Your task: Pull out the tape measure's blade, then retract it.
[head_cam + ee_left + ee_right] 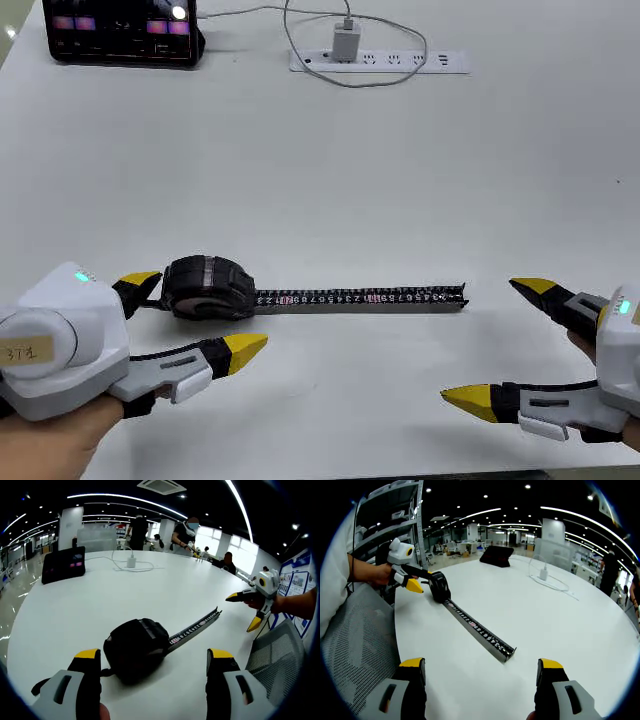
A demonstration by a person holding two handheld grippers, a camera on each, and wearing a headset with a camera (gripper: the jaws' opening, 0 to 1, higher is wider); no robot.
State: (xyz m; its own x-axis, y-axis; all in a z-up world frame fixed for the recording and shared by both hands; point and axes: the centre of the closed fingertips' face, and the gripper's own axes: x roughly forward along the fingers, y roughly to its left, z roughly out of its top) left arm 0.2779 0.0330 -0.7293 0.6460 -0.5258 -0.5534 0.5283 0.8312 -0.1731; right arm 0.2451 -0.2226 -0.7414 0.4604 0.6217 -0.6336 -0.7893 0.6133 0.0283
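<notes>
A black tape measure case [208,288] [136,647] [439,585] lies on the white table, its dark blade [362,298] [194,627] [479,629] pulled out to the right and lying flat. My left gripper [195,312] [154,661] is open, its yellow-tipped jaws on either side of the case without touching it. My right gripper [500,345] [481,669] is open too, a little right of the blade's end hook [462,294] [509,653], holding nothing.
A tablet [122,30] [63,563] [497,555] stands at the table's far left. A white power strip [380,61] with a plugged charger [346,42] [131,561] and looping cable lies at the far middle. A mesh chair [276,655] [355,640] sits by the near edge. People stand in the background.
</notes>
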